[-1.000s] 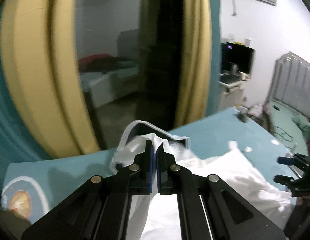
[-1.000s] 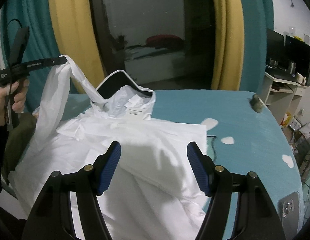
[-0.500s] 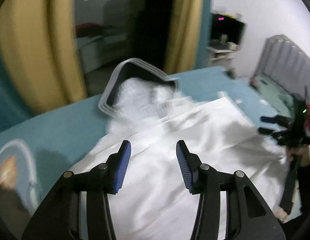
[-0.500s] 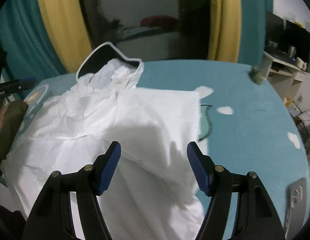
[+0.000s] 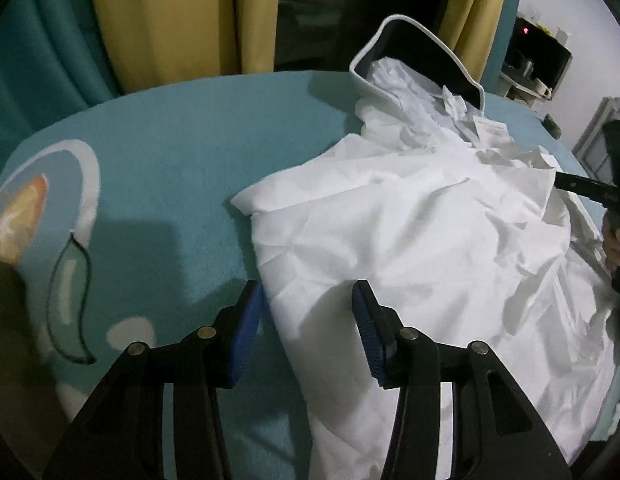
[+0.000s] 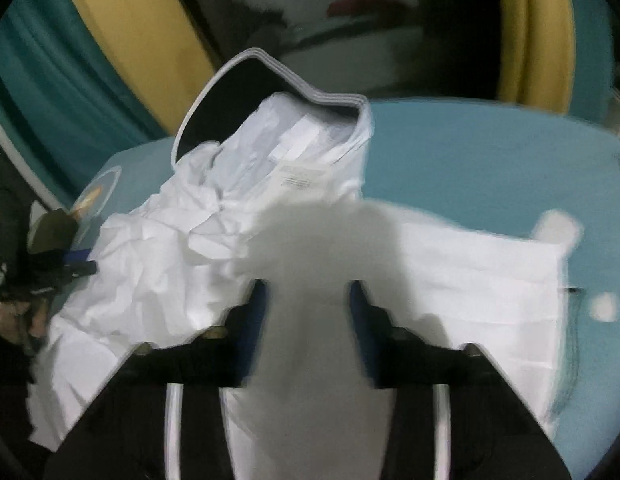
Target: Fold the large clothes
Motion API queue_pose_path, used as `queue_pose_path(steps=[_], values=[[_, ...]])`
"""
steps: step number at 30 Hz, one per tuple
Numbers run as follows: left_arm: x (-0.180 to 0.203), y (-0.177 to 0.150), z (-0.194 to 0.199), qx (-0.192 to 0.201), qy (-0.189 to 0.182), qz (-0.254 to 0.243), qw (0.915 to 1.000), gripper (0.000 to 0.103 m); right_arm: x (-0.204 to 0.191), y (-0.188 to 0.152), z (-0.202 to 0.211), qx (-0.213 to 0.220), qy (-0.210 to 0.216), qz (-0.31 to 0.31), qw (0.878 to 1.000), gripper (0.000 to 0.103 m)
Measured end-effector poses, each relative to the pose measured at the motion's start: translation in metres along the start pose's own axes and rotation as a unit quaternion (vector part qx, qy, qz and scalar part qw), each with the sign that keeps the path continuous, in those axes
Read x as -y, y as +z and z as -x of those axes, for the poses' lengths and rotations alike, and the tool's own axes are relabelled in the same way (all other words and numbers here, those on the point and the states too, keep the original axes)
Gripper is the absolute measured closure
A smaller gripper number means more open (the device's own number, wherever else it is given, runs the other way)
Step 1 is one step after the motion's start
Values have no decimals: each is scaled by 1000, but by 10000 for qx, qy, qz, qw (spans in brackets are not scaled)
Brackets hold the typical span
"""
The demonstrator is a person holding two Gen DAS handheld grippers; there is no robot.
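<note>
I held the left gripper (image 5: 305, 300) part open, closing over the white garment's (image 5: 410, 220) edge, and the right gripper (image 6: 307, 300) narrowing above its middle, neither gripping, to start another fold.

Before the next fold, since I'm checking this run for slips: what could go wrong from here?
1. The left gripper, its jaws just closing, straddles only the white garment edge; a shallow pinch may slip.
2. The right gripper, jaws also closing over the cloth, is blurred; it could bunch several layers.
3. The collar lies against the black white-rimmed basket, so pulling might drag it.
</note>
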State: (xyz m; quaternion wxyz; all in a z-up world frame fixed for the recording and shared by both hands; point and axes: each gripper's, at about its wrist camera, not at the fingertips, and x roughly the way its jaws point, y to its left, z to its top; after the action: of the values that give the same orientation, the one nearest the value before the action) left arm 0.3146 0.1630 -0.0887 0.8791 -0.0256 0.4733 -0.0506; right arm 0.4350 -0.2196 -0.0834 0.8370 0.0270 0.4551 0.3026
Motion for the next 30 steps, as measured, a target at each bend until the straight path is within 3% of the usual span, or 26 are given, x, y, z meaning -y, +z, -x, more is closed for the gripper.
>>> queue_pose_path(steps=[1,2,3,5,8,10,12,13,14,15,18,20,23,26,28,29,30], values=[[2,0,0,103,106,-90,9999,81,-3,0,-7,-86,105,-2,9999,86],[2,0,-1,152,226,-175,9995,91,-6,-1,-12,-152,190,18,9997,100],[3,1,-1,181,206,-143,9995,97,-13,-2,-14,-175,269,56,9995,101],[-4,2,0,248,224,-32,9994,99,-28,-2,-5,17,267,153,9995,101],[-13,1,2,355,461,91,9983,100,-66,-1,22,325,622,573,9959,100],[-16,2,2,362,551,172,9977,99,-89,-2,26,98,993,800,9918,100],[-20,2,3,350,661,297,9968,98,-109,-9,17,-457,1587,1017,9810,99],[-21,3,3,322,740,335,9962,94,-116,-14,13,-611,1648,1133,9779,97],[-22,2,4,323,810,351,9956,90,-120,-19,11,-691,1562,1253,9773,89],[-24,2,6,339,869,363,9950,85,-120,-20,10,-712,1494,1299,9776,74],[-27,-1,11,353,952,387,9941,84,-96,-17,21,-425,1490,1030,9825,44],[-28,-4,15,359,907,389,9945,84,-75,-9,26,-128,1263,877,9880,42],[-29,-5,19,396,835,378,9950,84,-49,7,18,82,525,779,9955,42],[-25,-5,21,442,770,322,9955,84,-45,17,-7,-88,546,738,9957,42],[-23,-7,18,402,761,315,9958,84,-56,17,-27,-235,608,880,9940,42],[-22,-7,17,378,767,313,9958,84,-58,15,-30,-276,652,920,9932,51],[-21,-8,14,333,782,307,9959,84,-62,13,-36,-355,734,994,9917,83]])
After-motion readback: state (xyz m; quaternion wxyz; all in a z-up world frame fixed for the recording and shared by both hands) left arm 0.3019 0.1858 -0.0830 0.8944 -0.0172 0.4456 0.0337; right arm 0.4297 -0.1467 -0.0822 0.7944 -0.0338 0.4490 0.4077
